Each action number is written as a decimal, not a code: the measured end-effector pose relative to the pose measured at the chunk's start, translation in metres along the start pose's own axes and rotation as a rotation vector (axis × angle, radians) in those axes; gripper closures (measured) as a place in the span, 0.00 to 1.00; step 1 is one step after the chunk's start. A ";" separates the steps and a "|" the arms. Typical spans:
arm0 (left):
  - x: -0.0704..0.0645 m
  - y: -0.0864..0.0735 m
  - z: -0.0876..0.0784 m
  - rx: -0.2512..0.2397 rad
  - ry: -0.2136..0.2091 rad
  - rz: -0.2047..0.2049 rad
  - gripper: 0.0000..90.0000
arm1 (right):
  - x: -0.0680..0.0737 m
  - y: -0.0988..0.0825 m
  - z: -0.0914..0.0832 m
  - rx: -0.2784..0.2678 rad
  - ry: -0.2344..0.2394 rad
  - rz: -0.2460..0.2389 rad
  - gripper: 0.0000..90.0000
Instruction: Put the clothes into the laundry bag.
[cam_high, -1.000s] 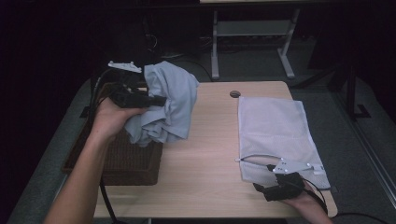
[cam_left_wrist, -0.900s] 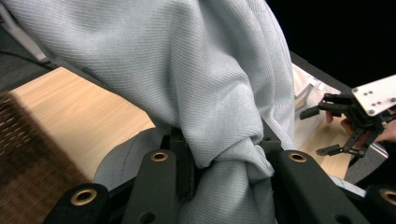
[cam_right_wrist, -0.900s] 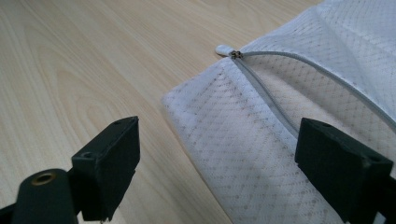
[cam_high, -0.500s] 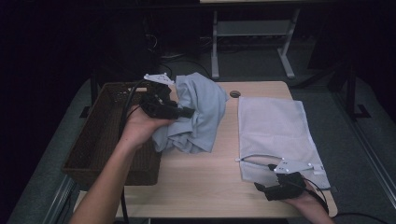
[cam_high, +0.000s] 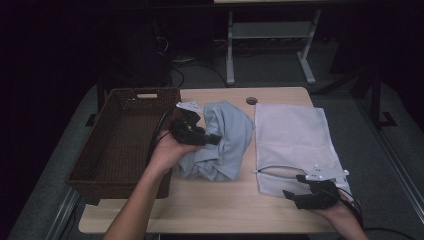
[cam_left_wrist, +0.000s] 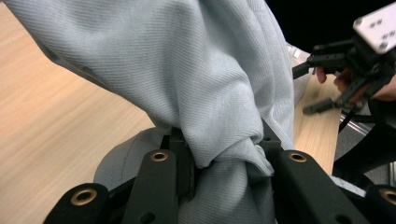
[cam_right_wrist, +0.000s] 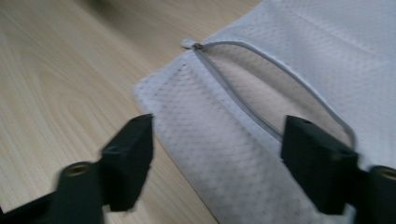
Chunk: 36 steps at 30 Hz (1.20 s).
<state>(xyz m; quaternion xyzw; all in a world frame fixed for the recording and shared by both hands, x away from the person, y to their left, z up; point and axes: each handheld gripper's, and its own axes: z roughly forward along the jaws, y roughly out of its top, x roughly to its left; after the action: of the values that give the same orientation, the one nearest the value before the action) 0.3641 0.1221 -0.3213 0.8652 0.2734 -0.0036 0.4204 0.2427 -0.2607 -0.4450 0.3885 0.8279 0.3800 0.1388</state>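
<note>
Light-blue garment going from basket to mesh laundry bag; bag mouth being readied.

Wooden table (cam_high: 220, 210) carries it all. Wicker basket (cam_high: 125, 145) sits at its left edge. White mesh laundry bag (cam_high: 292, 135) lies flat on the right, zipper (cam_right_wrist: 243, 105) partly open. Light-blue garment (cam_high: 225, 142) hangs bunched between basket and bag, touching the tabletop, pinched in the left gripper (cam_left_wrist: 219, 154). Right gripper (cam_right_wrist: 217, 163) straddles the bag's near corner, jaws spread but just closing, no pad pressing yet. Next, likely: grip the zipper lip and lift it, then feed cloth in. The flat, narrow mouth is the obstacle.
</note>
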 end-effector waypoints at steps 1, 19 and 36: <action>-0.001 -0.002 0.002 0.005 0.002 0.003 0.76 | -0.002 -0.001 -0.002 0.005 0.001 0.002 0.45; 0.005 -0.019 0.008 0.035 0.001 -0.020 0.76 | -0.047 -0.027 -0.019 0.164 -0.060 0.002 0.99; 0.008 -0.026 0.006 0.046 0.005 -0.035 0.76 | -0.036 -0.017 0.003 0.172 -0.015 -0.064 0.99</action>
<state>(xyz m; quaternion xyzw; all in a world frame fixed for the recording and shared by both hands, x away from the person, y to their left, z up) 0.3596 0.1350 -0.3460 0.8698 0.2893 -0.0149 0.3994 0.2588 -0.2927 -0.4622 0.3749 0.8685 0.3000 0.1232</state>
